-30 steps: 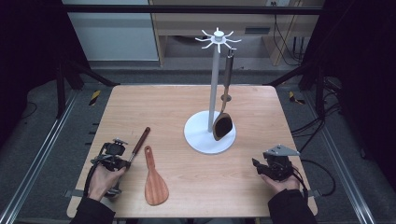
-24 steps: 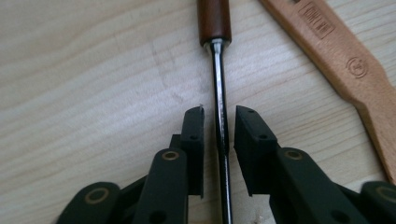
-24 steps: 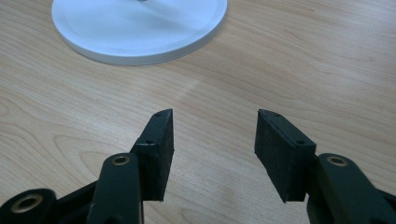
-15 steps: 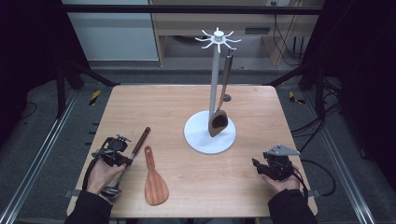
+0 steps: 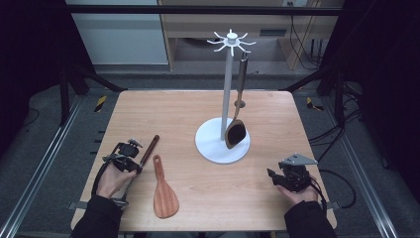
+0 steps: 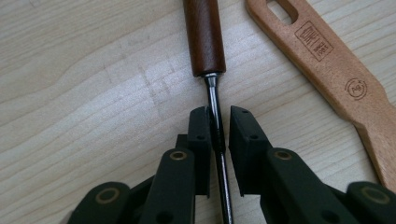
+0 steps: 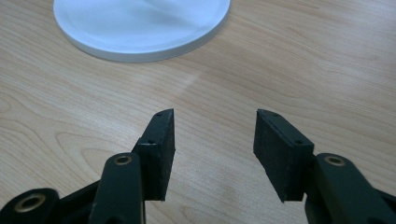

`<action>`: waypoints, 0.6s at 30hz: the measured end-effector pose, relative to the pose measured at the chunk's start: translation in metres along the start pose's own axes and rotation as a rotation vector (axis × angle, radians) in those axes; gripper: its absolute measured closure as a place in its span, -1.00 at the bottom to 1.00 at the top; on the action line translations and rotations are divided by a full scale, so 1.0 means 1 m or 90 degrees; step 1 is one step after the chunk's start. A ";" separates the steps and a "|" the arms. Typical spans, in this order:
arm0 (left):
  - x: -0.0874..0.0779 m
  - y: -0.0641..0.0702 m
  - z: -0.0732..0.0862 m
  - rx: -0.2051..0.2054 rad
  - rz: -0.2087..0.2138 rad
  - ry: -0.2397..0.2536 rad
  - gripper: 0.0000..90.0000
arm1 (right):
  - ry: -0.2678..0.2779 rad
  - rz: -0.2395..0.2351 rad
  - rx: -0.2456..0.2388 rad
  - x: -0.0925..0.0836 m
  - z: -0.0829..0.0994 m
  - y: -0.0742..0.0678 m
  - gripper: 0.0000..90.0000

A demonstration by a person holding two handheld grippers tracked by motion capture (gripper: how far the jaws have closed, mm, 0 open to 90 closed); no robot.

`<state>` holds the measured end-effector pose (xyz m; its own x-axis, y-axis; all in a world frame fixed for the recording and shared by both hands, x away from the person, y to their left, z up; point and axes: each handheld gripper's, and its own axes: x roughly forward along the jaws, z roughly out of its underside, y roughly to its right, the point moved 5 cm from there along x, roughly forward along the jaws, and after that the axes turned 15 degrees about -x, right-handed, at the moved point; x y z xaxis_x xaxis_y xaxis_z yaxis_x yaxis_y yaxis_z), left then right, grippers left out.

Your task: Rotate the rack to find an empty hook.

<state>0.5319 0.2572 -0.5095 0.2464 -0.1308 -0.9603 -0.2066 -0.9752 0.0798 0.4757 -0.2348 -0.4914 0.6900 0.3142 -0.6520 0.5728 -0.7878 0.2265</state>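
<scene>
Left gripper (image 6: 219, 128) straddles the metal shank of the dark-handled utensil (image 6: 204, 37), jaws just closing, one pad touching, a gap beside the other. It lies flat on the table (image 5: 198, 106), handle pointing away, beside the wooden spatula (image 5: 163, 193). Right gripper (image 7: 215, 135) rests spread, holding nothing.

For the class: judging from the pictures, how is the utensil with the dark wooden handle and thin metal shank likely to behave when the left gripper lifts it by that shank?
The utensil is probably stiff. Its shank looks smooth and round, so it may slip or twist between the left gripper jaws. The thicker handle could tip that end downward.
</scene>
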 end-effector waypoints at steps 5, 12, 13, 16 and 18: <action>0.002 -0.002 0.000 -0.010 0.002 -0.006 0.80 | -0.001 -0.002 0.000 0.000 0.000 0.000 0.08; 0.002 -0.003 -0.002 -0.046 0.000 -0.015 0.86 | -0.003 -0.002 -0.002 0.000 0.000 0.001 0.08; 0.002 -0.003 -0.002 -0.053 0.000 -0.017 0.87 | -0.003 -0.002 -0.002 0.000 0.000 0.001 0.08; 0.002 -0.002 -0.003 -0.057 -0.005 -0.020 0.89 | -0.003 -0.003 -0.001 0.000 0.000 0.000 0.08; 0.002 -0.002 -0.003 -0.062 -0.006 -0.020 0.89 | -0.004 -0.003 0.001 0.000 0.000 0.000 0.08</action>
<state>0.5354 0.2585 -0.5112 0.2172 -0.1179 -0.9690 -0.1117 -0.9892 0.0953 0.4759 -0.2353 -0.4915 0.6847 0.3140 -0.6577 0.5746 -0.7877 0.2222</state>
